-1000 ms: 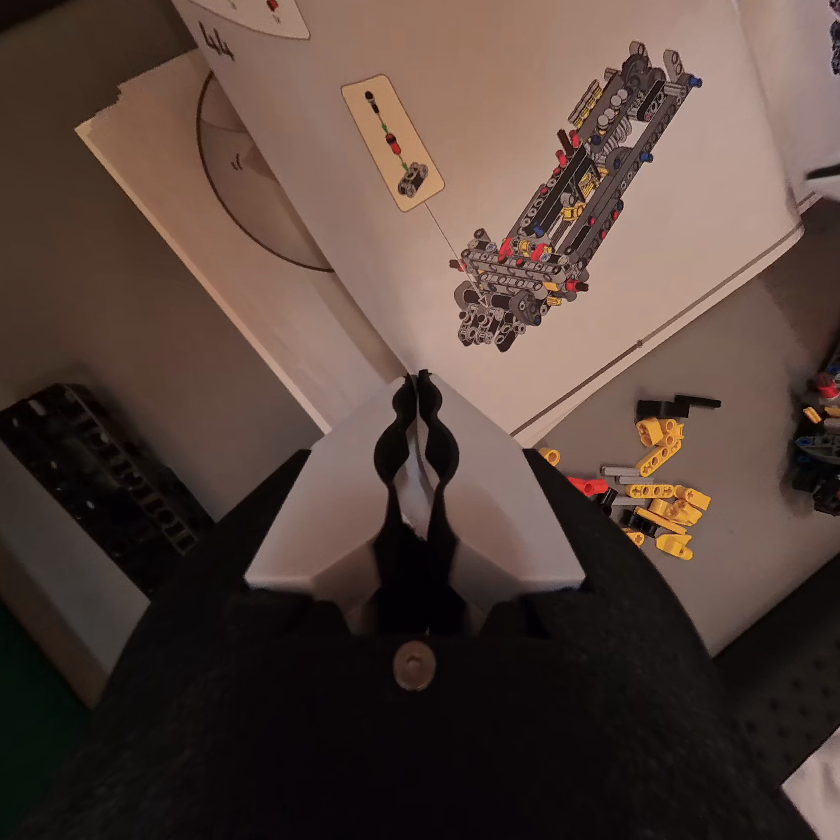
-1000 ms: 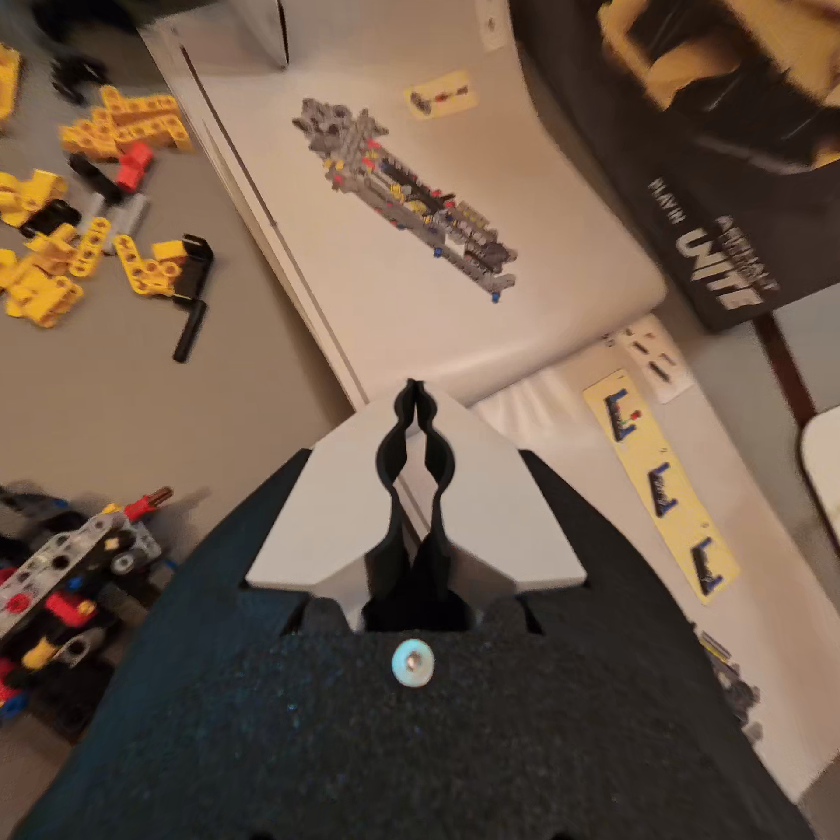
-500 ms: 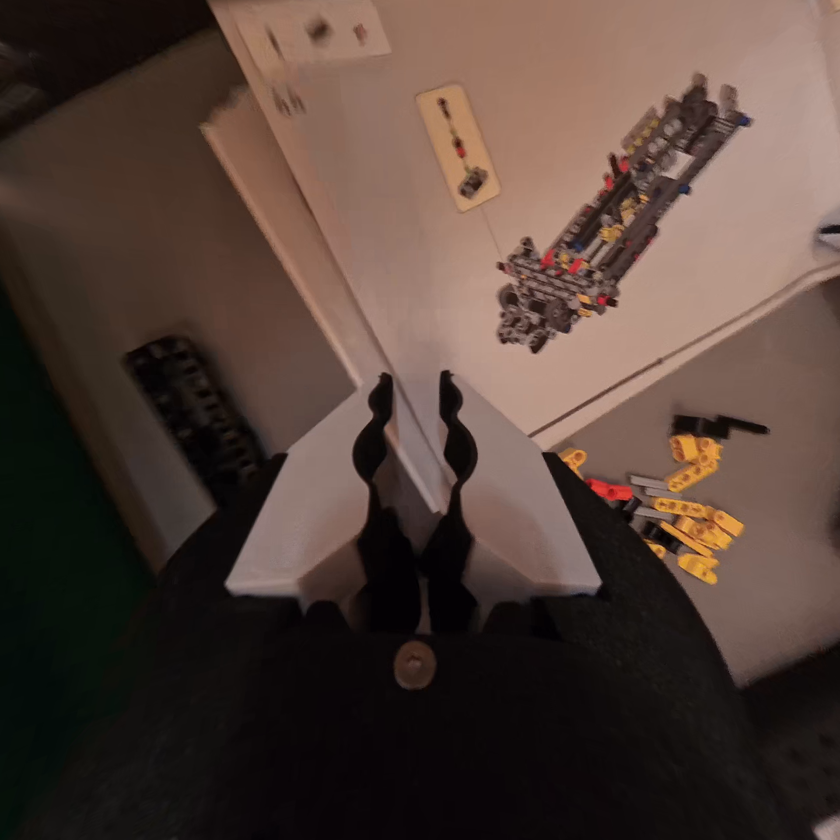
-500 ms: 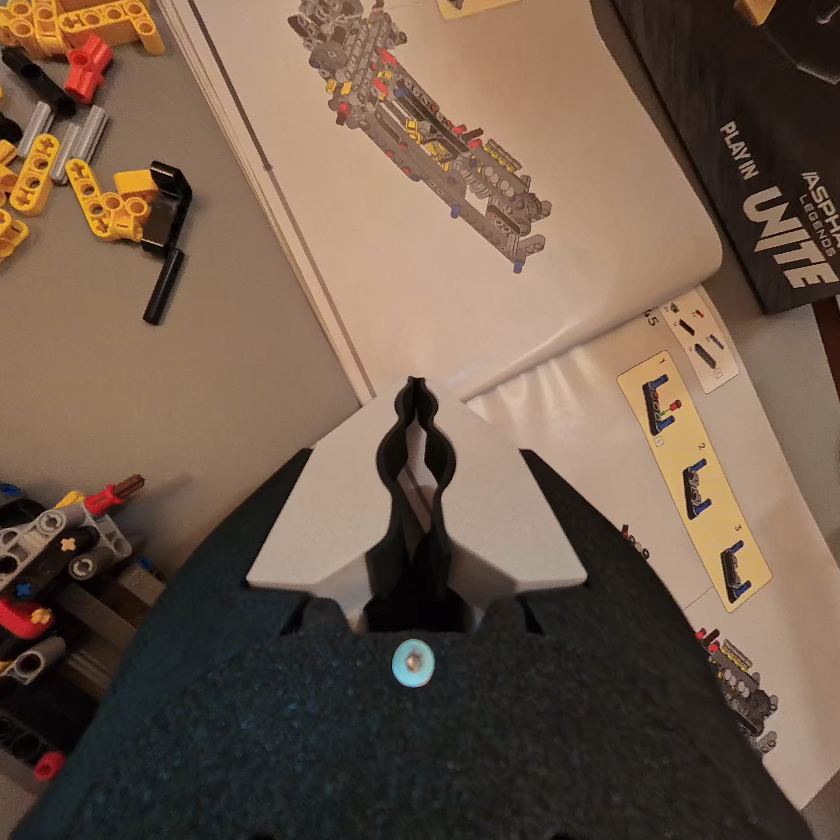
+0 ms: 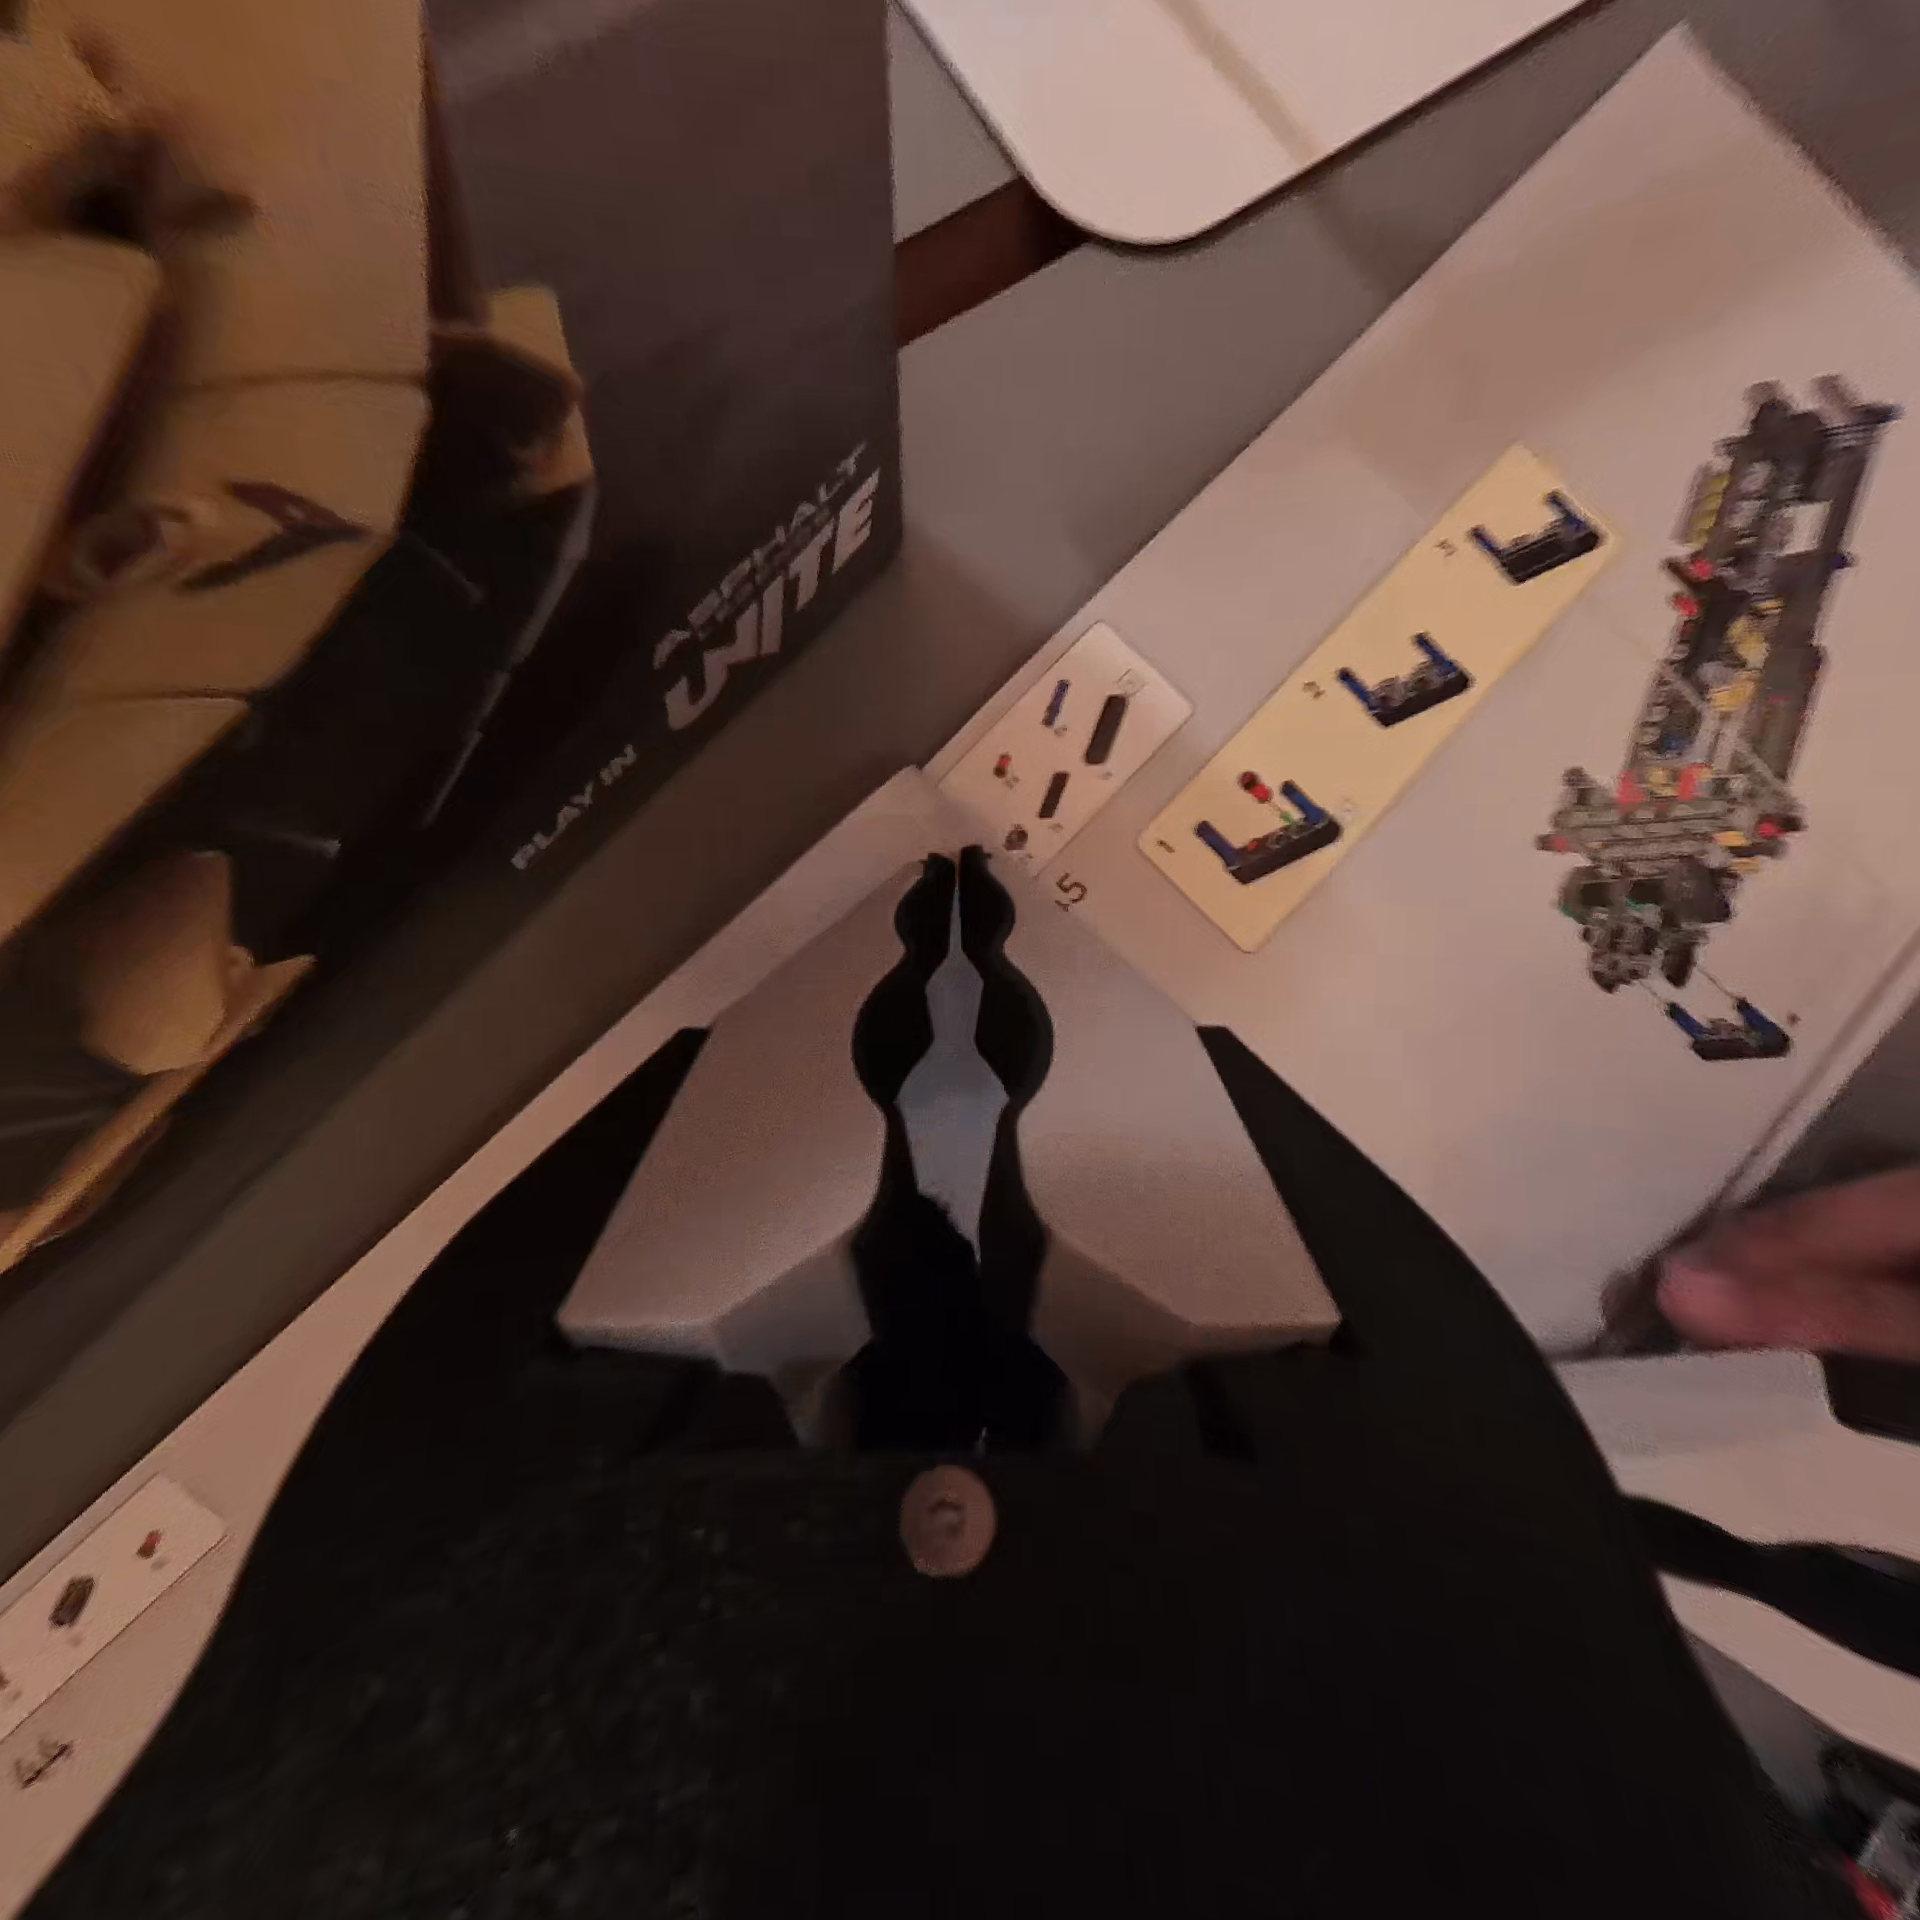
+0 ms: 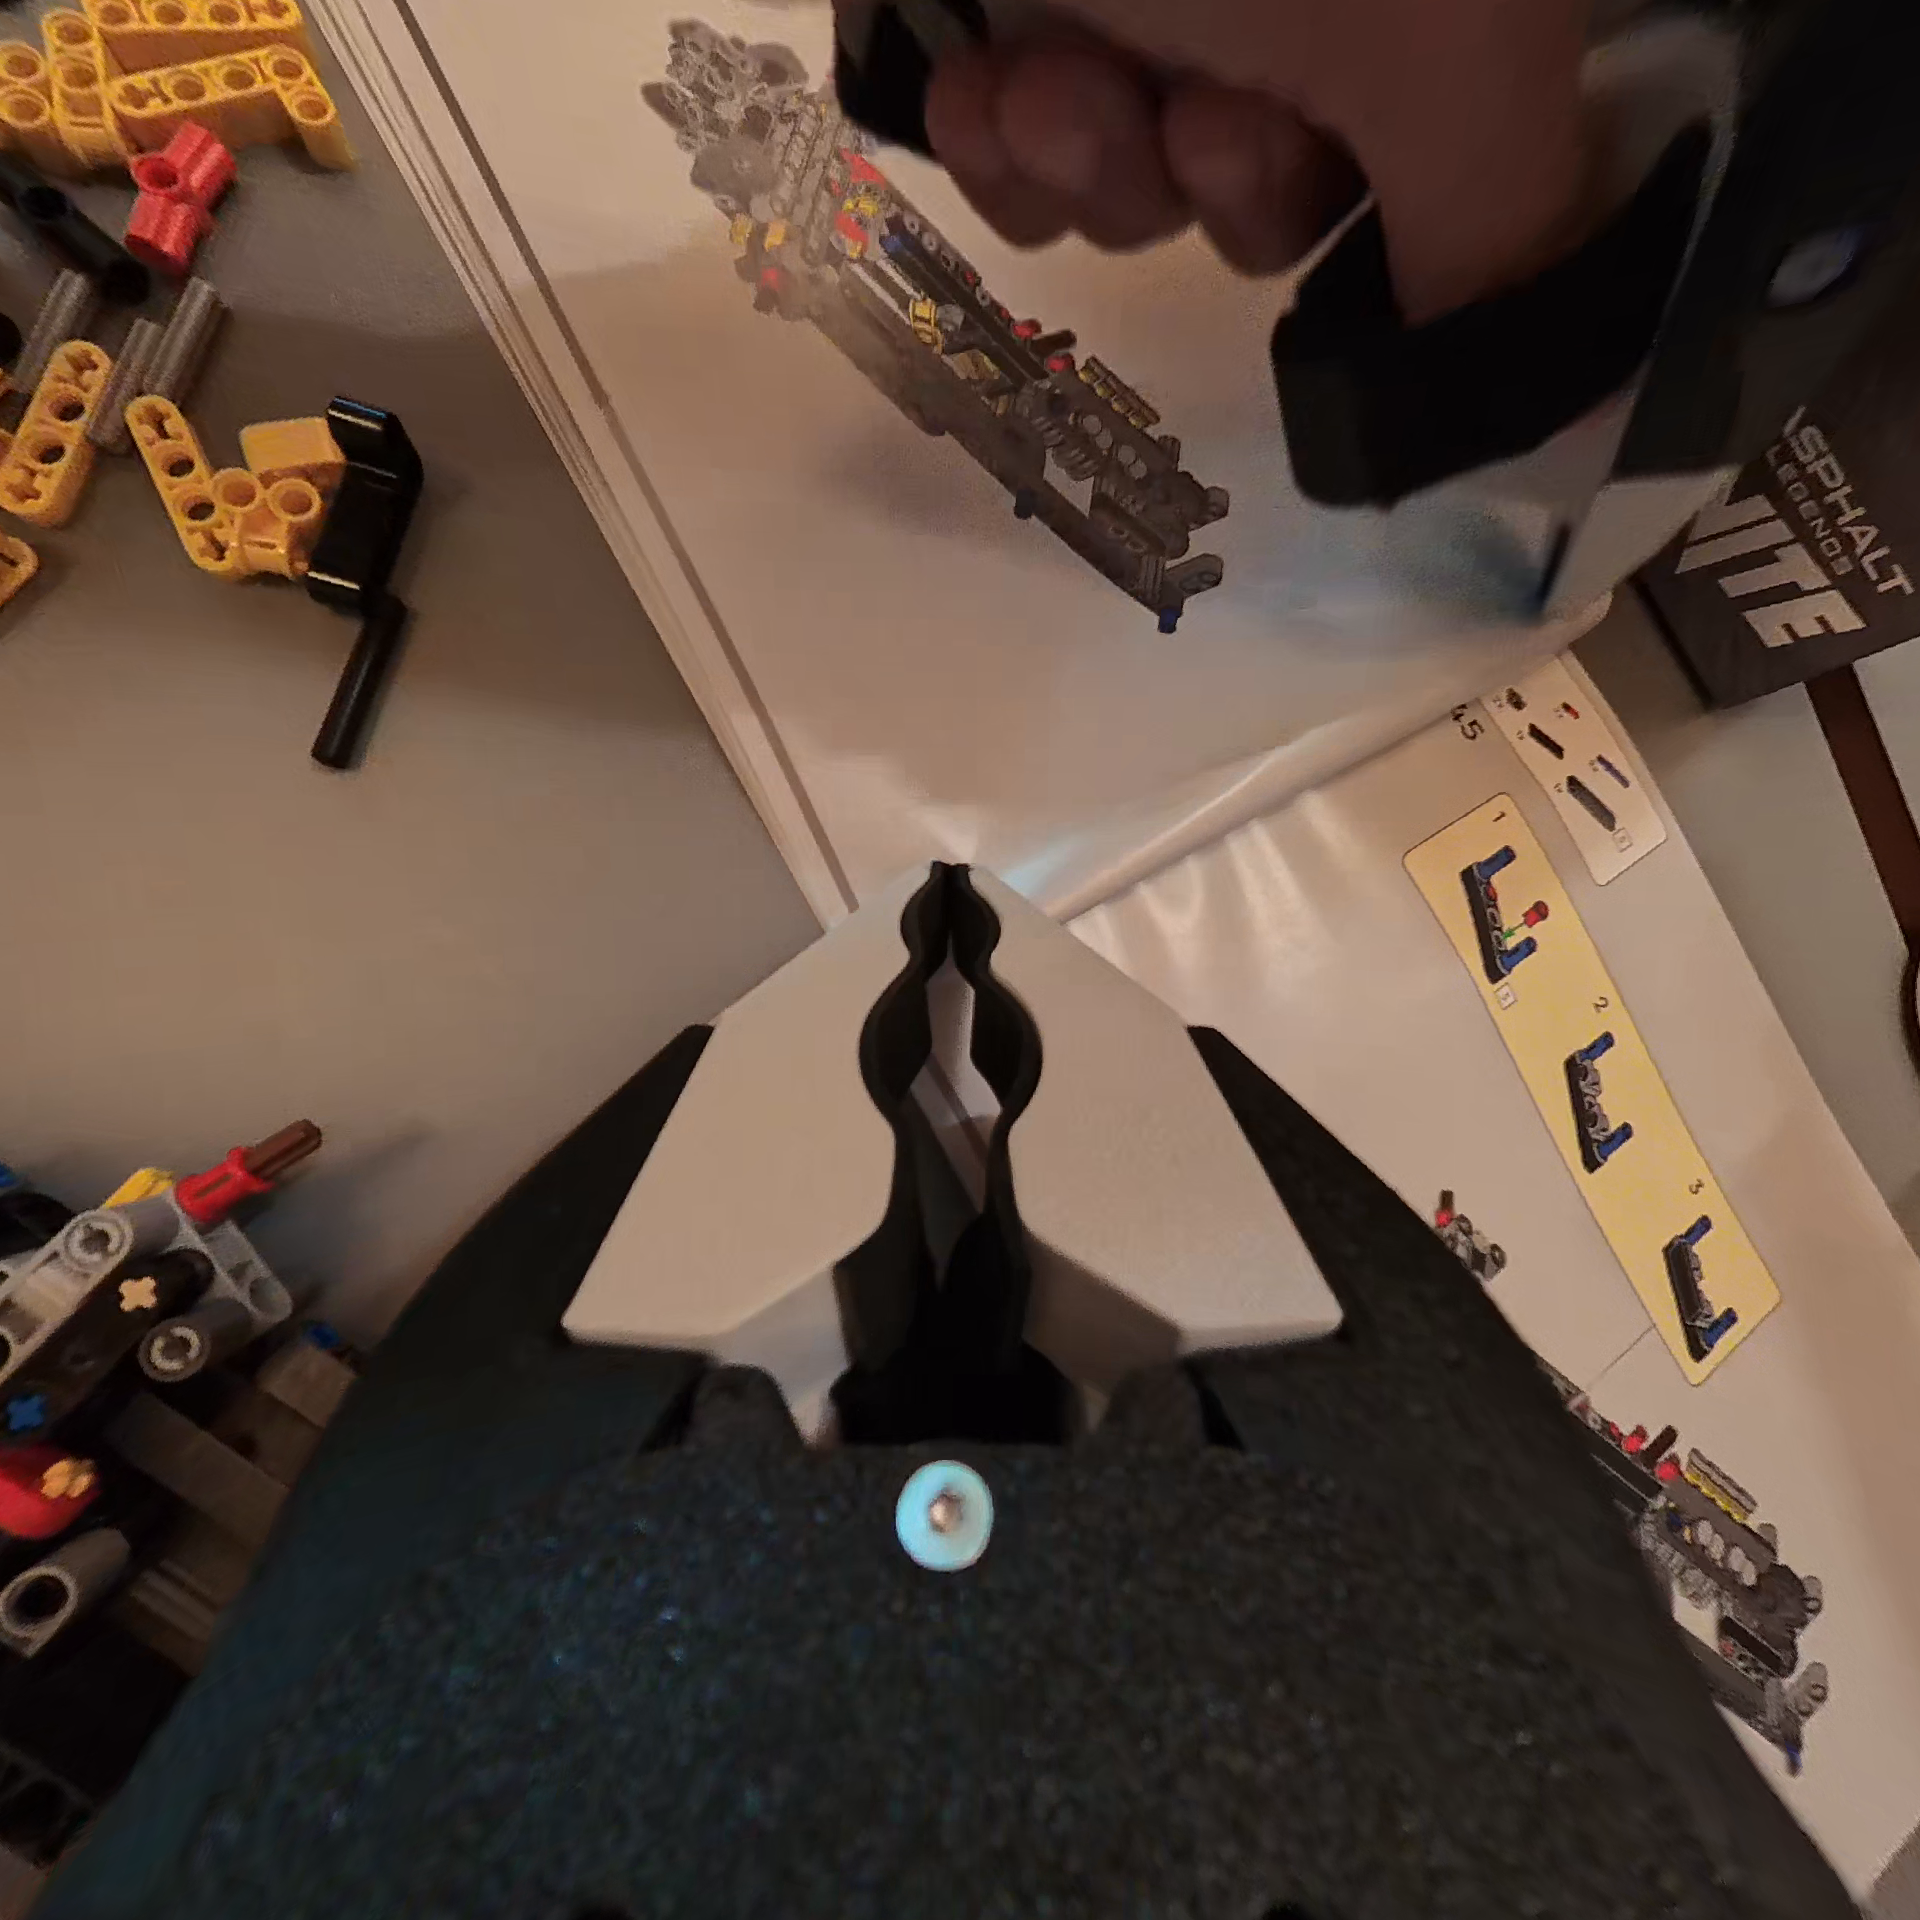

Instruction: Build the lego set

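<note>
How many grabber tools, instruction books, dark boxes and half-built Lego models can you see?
Hand-held grippers: 2, the left hand-held gripper and the right hand-held gripper
Instruction booklet: 1
Dark box: 1
Partly built model: 1
Total: 5

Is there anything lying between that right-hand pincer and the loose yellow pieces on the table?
Nothing visible blocks it. The right gripper, shut and empty, sits over the edge of the instruction booklet; only bare grey table separates it from the yellow pieces, with a black piece lying alongside them.
</note>
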`<state>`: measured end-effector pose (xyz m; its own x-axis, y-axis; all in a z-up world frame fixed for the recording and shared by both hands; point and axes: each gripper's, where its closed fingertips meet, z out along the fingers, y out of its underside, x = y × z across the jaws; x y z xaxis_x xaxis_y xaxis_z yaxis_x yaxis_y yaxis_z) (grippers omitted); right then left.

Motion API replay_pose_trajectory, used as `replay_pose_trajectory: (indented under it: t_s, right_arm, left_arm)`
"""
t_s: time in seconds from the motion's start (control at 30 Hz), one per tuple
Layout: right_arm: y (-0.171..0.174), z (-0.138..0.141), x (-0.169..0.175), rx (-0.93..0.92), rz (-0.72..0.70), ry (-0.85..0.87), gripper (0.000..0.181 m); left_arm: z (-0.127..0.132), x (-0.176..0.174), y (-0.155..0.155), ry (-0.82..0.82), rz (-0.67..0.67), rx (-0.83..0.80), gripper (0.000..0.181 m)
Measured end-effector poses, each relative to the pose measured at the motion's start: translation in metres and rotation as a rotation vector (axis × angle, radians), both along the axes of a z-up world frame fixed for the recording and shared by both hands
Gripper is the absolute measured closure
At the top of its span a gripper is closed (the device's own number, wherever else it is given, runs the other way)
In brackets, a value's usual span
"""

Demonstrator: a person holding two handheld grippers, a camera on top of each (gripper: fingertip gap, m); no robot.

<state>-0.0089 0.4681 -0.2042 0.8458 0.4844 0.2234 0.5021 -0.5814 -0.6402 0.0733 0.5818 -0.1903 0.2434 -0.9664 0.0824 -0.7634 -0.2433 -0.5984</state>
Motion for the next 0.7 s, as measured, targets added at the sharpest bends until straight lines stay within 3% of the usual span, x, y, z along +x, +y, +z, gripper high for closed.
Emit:
replay_pose_trajectory:
  t_s: [0.3, 0.6, 0.7]
  right_arm:
    - [0.001, -0.001, 0.000, -0.025, -0.010, -0.031, 0.181]
    - [0.002, -0.001, -0.001, -0.020, -0.052, 0.001, 0.181]
    - [0.003, 0.004, -0.001, -0.016, -0.104, 0.052, 0.181]
  left_arm:
    - [-0.017, -0.010, 0.003, 0.015, 0.030, 0.062, 0.181]
    - [-0.017, -0.010, 0.004, -0.063, 0.060, 0.061, 0.181]
    - [-0.006, -0.008, 0.007, -0.097, 0.073, 0.102, 0.179]
